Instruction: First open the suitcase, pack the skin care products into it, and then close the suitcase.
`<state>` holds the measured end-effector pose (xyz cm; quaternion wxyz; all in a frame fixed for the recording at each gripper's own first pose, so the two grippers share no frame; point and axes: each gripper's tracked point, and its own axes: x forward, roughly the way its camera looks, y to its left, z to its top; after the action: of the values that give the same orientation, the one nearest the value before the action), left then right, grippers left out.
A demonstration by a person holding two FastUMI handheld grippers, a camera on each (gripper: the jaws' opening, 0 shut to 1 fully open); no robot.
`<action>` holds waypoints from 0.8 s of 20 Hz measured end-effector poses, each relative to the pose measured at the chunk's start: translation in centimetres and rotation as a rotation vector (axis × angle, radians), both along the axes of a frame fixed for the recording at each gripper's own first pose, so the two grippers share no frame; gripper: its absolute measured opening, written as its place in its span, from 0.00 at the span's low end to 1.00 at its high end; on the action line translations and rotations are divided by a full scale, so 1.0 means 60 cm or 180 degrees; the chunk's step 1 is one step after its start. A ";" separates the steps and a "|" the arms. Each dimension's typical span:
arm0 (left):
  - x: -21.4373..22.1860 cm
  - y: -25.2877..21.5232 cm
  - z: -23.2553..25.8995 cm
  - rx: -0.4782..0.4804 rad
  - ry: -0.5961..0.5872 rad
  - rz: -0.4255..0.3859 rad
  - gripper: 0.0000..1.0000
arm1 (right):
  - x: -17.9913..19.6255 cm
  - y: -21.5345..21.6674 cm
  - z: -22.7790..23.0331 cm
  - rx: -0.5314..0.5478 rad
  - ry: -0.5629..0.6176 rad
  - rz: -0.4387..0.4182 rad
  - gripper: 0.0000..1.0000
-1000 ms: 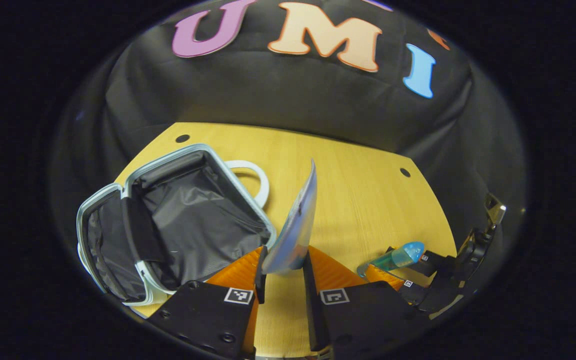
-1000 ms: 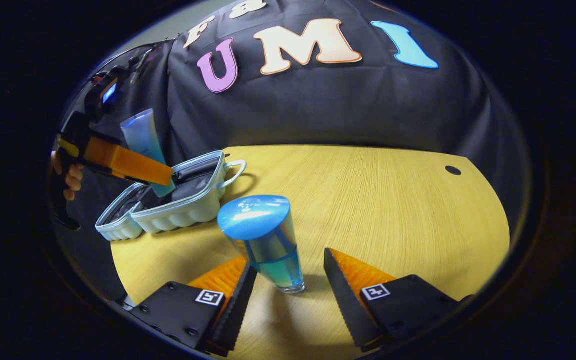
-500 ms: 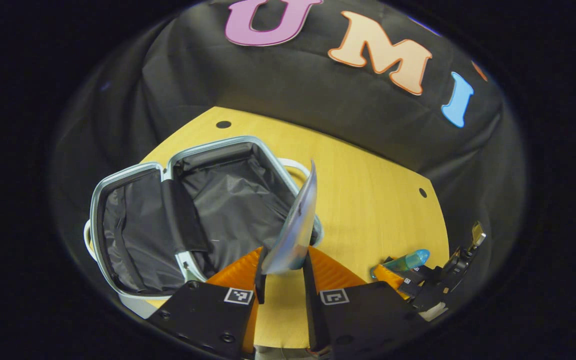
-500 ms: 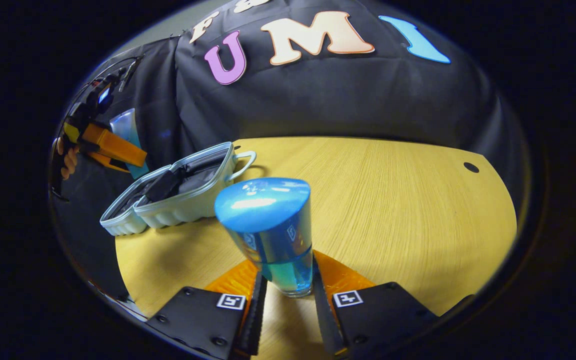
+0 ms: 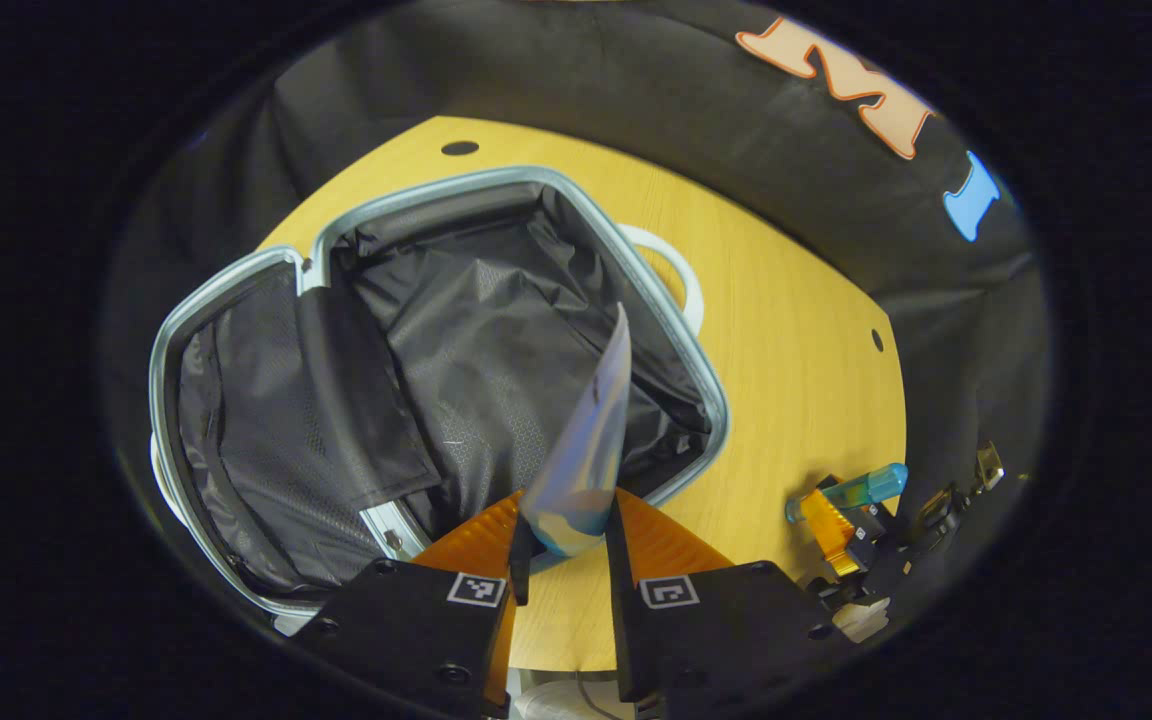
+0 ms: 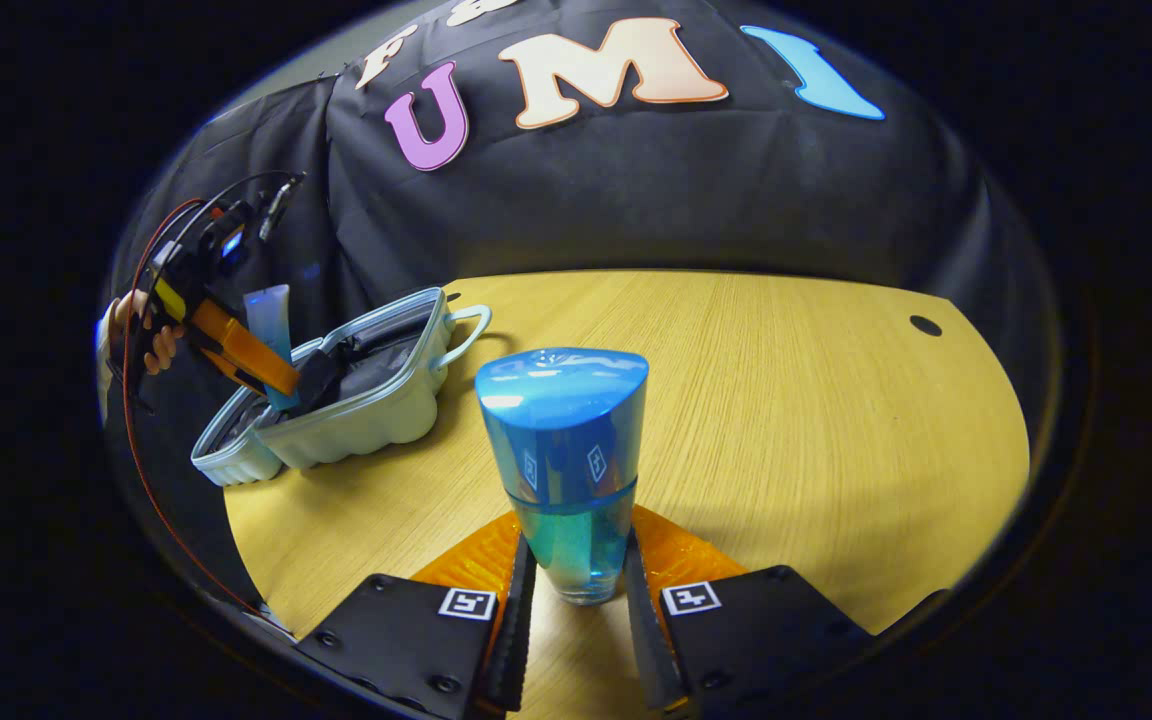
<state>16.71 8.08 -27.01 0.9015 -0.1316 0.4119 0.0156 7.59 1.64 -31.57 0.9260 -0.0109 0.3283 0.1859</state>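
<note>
Tube first, we judge: our left gripper (image 5: 564, 535) pinches the pale blue squeeze tube (image 5: 588, 440), its long axis pointing to 12 o'clock over the open light-blue suitcase with black lining (image 5: 456, 330). Our right gripper (image 6: 576, 600) pinches the upright blue-capped clear bottle (image 6: 564, 450); in the right gripper view the suitcase lies at 10 o'clock, farther off.

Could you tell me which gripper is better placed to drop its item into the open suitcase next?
Left. The left gripper holds the tube right over the open suitcase. The right gripper grips the bottle at the table, well away from the suitcase.
</note>
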 end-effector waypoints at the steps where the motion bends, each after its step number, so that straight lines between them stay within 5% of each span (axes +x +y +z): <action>1: 0.005 0.004 -0.009 -0.0021 0.0082 -0.0016 0.34 | -0.001 0.000 0.007 0.0011 -0.0017 -0.0023 0.46; 13: 0.048 0.047 -0.055 -0.0231 0.0381 -0.0169 0.36 | -0.019 0.051 0.107 0.0052 -0.0186 -0.0220 0.46; 15: 0.050 0.056 -0.049 -0.0256 0.0321 -0.0186 0.41 | -0.015 0.085 0.127 0.0086 -0.0183 -0.0167 0.43; 16: 0.050 0.062 -0.045 -0.0260 0.0283 -0.0194 0.56 | -0.014 0.107 0.137 0.0142 -0.0158 -0.0141 0.43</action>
<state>19.69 11.77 -29.68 0.8763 -0.1548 0.4557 -0.0229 6.77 8.09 -23.36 0.9378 0.0123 0.3011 0.1723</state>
